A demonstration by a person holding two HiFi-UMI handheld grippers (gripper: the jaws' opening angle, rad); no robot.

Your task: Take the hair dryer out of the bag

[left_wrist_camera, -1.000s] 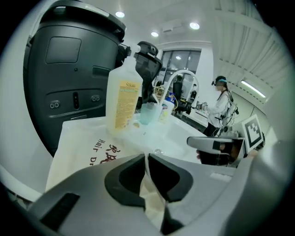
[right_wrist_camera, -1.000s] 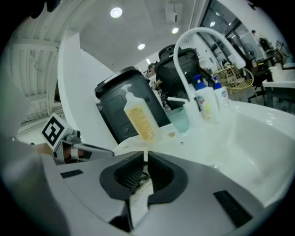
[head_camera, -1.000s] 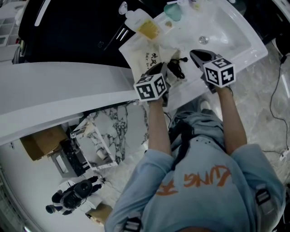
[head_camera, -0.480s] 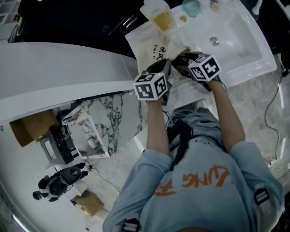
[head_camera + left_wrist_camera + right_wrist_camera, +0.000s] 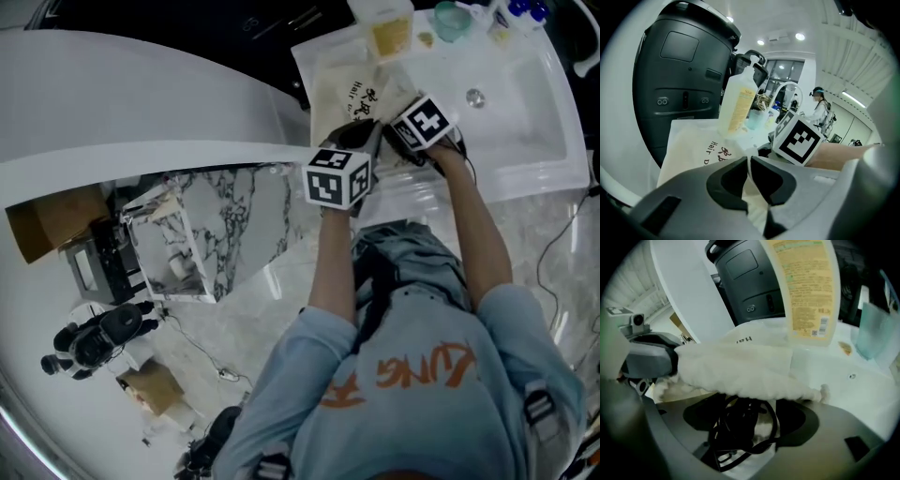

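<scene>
The left tongs (image 5: 749, 161) are kept nearly shut, and a fold of the white bag (image 5: 689, 140) is pinched between them at the edge of its mouth. The right tongs (image 5: 750, 425) have just been opened and are held wide at that same mouth. The black hair dryer (image 5: 736, 420), with its looped cord, is seen between them, half under the bag's lifted cloth, but neither pad is pressed on it. The bag is laid flat on the white worktop (image 5: 534, 169). A yellow-labelled bottle (image 5: 806, 287) is stood just behind the bag, and the sink (image 5: 511, 103) is set beside the bag, on the right tongs' side.
</scene>
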